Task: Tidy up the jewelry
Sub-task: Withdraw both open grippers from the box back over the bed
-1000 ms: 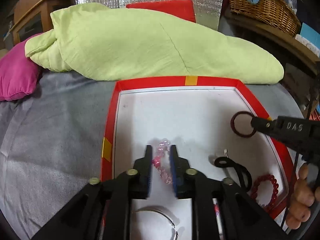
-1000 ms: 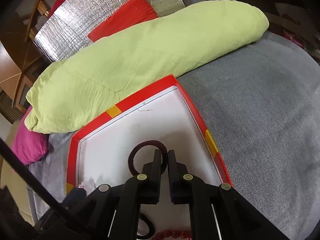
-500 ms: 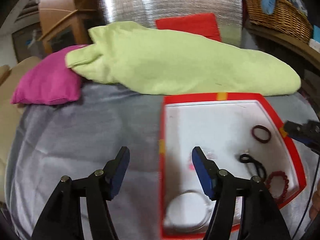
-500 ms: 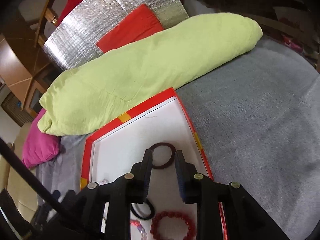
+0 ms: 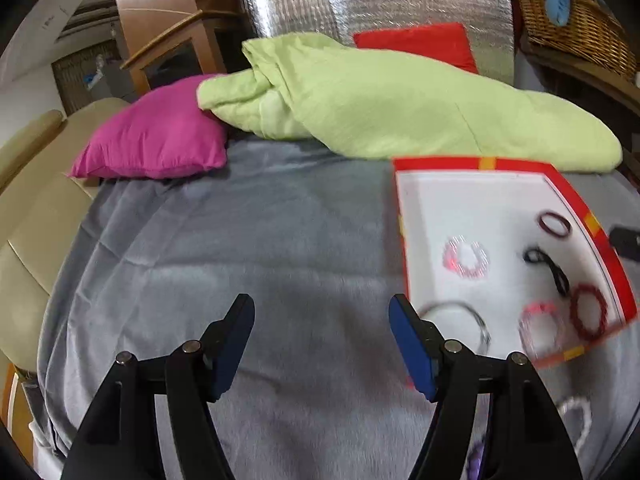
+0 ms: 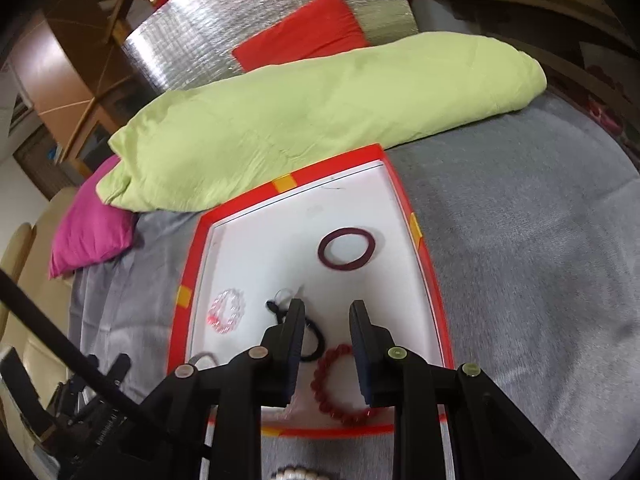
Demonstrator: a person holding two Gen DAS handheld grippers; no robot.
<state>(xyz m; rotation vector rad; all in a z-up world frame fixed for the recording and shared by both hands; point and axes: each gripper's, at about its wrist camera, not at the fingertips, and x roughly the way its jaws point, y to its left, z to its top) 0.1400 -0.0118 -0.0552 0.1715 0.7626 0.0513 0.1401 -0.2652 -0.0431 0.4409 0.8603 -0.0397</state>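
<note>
White tray (image 6: 404, 208) with red rim, yellow marks; dark maroon ring (image 6: 347, 254); red bead bracelet (image 6: 336, 392); grey bed cover (image 5: 240, 248); lime-green quilt (image 5: 400, 108); magenta pillow (image 5: 156, 140)

A red-rimmed white cardboard tray (image 6: 428, 268) lies on the grey blanket-covered bed (image 6: 540, 248), holding a dark maroon ring bangle (image 6: 347, 254); behind it stretches a light-green folded quilt (image 6: 312, 120), a magenta pillow (image 6: 90, 232) at its left.

Your red-rimmed white tray (image 6: 416, 236) lies flat on the grey cover, holding a dark maroon ring (image 6: 347, 254), a clear pink bead bracelet (image 6: 227, 311), a black cord (image 5: 548, 266) and a red bead bracelet (image 6: 340, 388), all apart.
</note>
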